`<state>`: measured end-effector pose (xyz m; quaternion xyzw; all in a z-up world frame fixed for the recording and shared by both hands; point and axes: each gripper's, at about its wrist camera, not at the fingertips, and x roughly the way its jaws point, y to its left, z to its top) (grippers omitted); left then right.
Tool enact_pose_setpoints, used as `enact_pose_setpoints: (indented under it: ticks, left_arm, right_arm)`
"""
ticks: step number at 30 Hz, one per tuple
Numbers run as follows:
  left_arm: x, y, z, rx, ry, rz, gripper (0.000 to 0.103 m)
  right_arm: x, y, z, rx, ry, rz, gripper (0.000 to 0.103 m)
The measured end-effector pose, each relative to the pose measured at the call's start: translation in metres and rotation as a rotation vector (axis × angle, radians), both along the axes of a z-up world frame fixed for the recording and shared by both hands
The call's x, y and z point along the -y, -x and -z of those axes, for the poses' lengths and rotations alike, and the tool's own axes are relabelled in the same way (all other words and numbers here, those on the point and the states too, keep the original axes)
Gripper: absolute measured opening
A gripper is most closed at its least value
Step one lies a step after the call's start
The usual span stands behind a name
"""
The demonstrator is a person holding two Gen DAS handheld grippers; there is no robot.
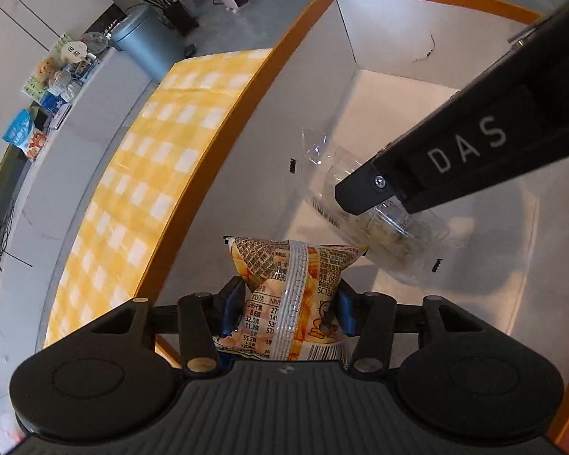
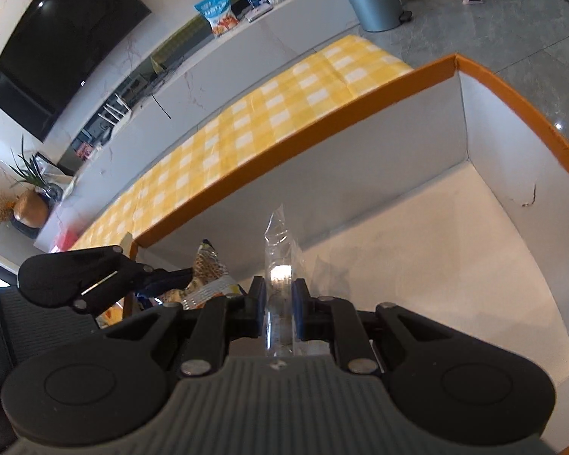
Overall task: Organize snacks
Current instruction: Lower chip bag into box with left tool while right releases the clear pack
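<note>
Over the orange-rimmed box point(image 1: 223, 129), both grippers carry snacks.
Left gripper point(image 1: 284, 309) has the orange snack packet point(image 1: 288, 288) between its parted jaws; right gripper point(image 2: 278, 299) is clamped on a clear wrapper point(image 2: 280, 265) above the box floor.

both wrist views close, angled down into shared box point(image 1: 398, 87) point(image 2: 398, 159).

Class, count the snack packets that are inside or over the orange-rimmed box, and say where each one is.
2. The orange printed packet sits between the left gripper fingers; the clear packet is clamped in the right gripper. The grippers' bodies may hide others.
</note>
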<state>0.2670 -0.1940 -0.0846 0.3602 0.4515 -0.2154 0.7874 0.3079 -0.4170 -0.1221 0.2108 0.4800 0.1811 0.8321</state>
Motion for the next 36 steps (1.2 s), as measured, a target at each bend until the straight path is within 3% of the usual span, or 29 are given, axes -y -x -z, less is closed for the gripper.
enact_pose_setpoints:
  ticks: [7,14,18,23,28,36]
  left_arm:
    - [-0.013,-0.001,-0.012,-0.012,0.105,-0.007,0.084]
    - [-0.044,0.016,-0.046,0.05,0.26,-0.106,0.084]
    - [-0.07,0.028,-0.064,0.098,0.382,-0.224,0.084]
    - [-0.105,0.039,-0.07,0.121,0.482,-0.385,0.084]
    - [-0.137,0.048,-0.064,0.114,0.54,-0.519,0.082]
    - [-0.17,0.067,-0.054,0.095,0.551,-0.604,0.082]
  right_arm:
    - [-0.008,-0.005,0.005,-0.021,0.011,-0.001,0.013]
    - [-0.016,-0.007,0.004,-0.033,0.046,-0.015,0.013]
    - [-0.025,-0.015,0.007,-0.063,0.061,-0.022,0.013]
    - [-0.043,-0.023,0.005,-0.066,0.125,-0.054,0.013]
    - [-0.058,-0.031,0.008,-0.084,0.164,-0.07,0.013]
    - [-0.082,-0.036,0.008,-0.092,0.238,-0.072,0.019]
